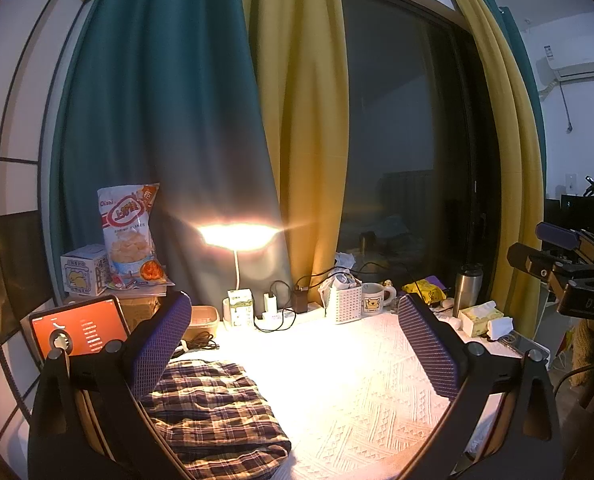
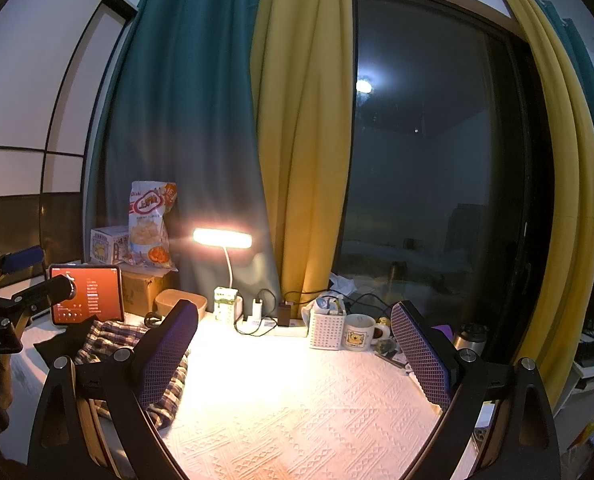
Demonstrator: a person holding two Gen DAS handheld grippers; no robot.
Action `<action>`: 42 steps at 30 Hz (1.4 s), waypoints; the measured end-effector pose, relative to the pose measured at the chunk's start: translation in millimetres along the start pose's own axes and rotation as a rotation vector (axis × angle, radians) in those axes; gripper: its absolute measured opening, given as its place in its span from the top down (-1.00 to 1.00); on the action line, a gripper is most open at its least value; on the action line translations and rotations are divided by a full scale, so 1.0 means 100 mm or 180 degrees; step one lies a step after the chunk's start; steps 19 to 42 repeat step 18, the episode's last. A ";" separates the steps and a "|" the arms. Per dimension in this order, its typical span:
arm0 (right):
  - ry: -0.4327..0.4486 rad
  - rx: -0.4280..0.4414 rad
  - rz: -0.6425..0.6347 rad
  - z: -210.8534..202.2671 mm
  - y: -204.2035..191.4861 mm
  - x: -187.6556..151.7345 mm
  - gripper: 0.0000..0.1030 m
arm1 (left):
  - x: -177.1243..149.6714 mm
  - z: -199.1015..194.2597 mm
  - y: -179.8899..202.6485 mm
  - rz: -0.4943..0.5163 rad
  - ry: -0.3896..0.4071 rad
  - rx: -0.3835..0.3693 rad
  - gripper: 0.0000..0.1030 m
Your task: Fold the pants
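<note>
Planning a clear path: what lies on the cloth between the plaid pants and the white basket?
Only bare white tablecloth lies between the plaid pants and the white basket; the left wrist view shows it.

Pants: one plaid pair [image 1: 217, 412] lying under the left claw's left finger
Lamps: one [image 1: 237, 236] glowing beyond both claws
Mugs: one [image 1: 375, 300] sitting ahead, between the fingers
Baskets: one white [image 1: 347, 304] standing beside the mug
Snack bags: one [image 1: 131, 232] leaning far left
</note>
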State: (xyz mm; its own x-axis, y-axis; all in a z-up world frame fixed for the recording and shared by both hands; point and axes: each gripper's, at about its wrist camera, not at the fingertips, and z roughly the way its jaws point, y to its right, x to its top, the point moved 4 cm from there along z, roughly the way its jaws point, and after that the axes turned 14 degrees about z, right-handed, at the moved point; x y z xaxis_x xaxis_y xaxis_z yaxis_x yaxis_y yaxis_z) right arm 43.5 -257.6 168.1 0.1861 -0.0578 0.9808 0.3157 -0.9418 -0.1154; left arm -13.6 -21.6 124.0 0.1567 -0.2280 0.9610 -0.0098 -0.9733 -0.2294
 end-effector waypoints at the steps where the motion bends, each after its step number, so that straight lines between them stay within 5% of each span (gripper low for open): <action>1: 0.0000 0.0000 0.0001 0.00 0.00 0.00 -0.90 | 0.00 0.00 0.00 0.0000 0.0000 -0.0001 -0.98; 42: -0.0031 -0.0003 0.0002 -0.03 0.03 -0.05 -0.91 | 0.01 -0.01 0.01 0.0009 0.0037 0.0022 -0.98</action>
